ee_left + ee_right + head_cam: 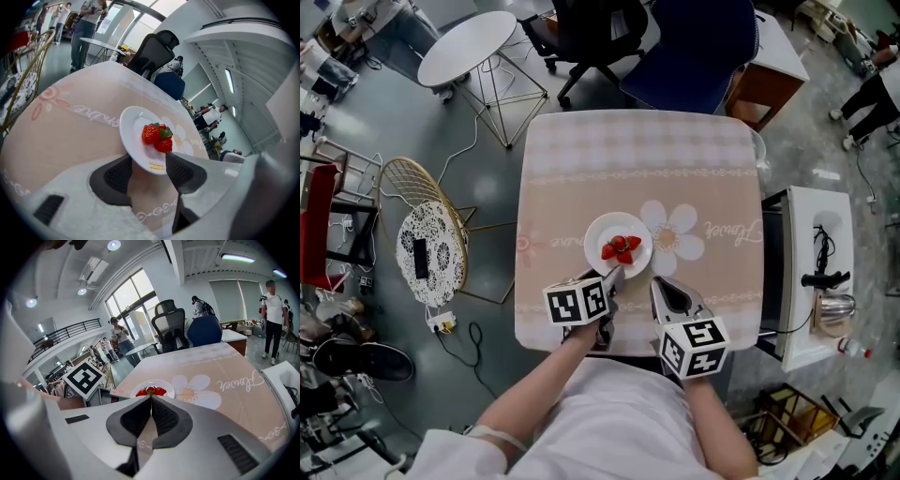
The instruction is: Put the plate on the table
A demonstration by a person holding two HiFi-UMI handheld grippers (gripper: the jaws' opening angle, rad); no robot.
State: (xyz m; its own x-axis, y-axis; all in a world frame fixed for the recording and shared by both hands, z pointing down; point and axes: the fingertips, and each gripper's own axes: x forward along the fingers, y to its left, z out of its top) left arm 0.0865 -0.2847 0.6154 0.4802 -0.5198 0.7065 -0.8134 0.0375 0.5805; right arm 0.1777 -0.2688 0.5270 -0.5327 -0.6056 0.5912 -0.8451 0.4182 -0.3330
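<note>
Surface (572, 178) is the cloth-covered square top, and nothing stands on it apart from the plate. Plate (598, 232) sits flat on it, near the middle and toward my edge, just beside the printed flower (673, 234). I read that as a stable drop spot, well in from every edge and within easy reach. Strawberries (621, 248) are piled at the plate's centre and haven't rolled to the rim, so the plate looks level. Judging by that, the placing itself looks done, or close to it. Left tongs (614, 274) sit low at the plate's near rim with the jaws moderately apart. In the left gripper view the rim (154, 165) lies across the gap at the jaw tips and the pads aren't squeezing it. I can't tell whether a tip is touching the rim. That pose fits a release at the rim, and next I'd back straight out toward me so I don't drag the plate. Right tongs (151, 398) are closed pad to pad with nothing between them, parked over the surface to the right of the plate and clear of it. They have no job here, just kept out of the way.
</note>
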